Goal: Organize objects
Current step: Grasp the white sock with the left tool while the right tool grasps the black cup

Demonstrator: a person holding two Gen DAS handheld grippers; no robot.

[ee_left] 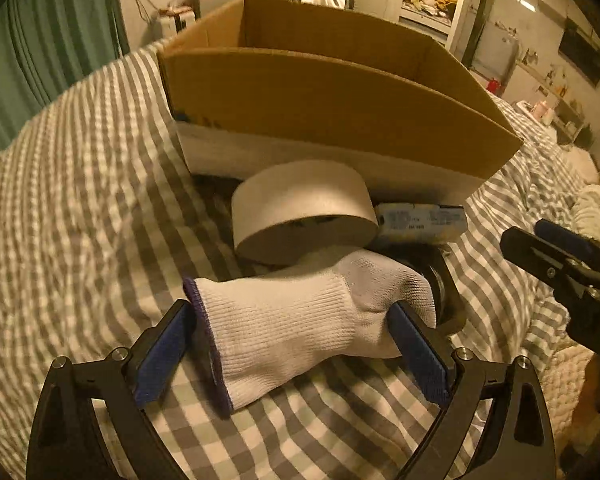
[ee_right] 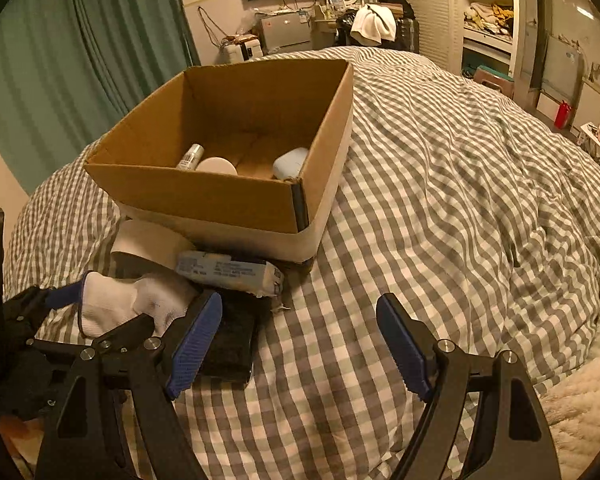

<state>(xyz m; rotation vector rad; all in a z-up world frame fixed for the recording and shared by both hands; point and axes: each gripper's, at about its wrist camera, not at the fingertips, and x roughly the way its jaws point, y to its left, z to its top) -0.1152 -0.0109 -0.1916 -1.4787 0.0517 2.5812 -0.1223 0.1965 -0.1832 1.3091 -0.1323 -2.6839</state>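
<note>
A white knit glove (ee_left: 296, 320) with a purple cuff lies on the checked bedspread, between the open fingers of my left gripper (ee_left: 296, 328); the pads stand at its cuff and its far end. Behind it lie a roll of tape (ee_left: 300, 212), a small blue-white packet (ee_left: 420, 222) and a black object (ee_right: 232, 340). A cardboard box (ee_right: 204, 196) stands beyond them and holds a small bottle (ee_right: 190, 156), a white round lid (ee_right: 217, 166) and a white case (ee_right: 290, 162). My right gripper (ee_right: 300, 344) is open and empty over the bedspread, right of the pile.
The checked bedspread (ee_right: 440, 200) stretches wide to the right of the box. A fluffy cream blanket (ee_right: 580, 412) lies at the right edge. Green curtains (ee_right: 80, 60) hang at the left; shelves and a desk stand at the back.
</note>
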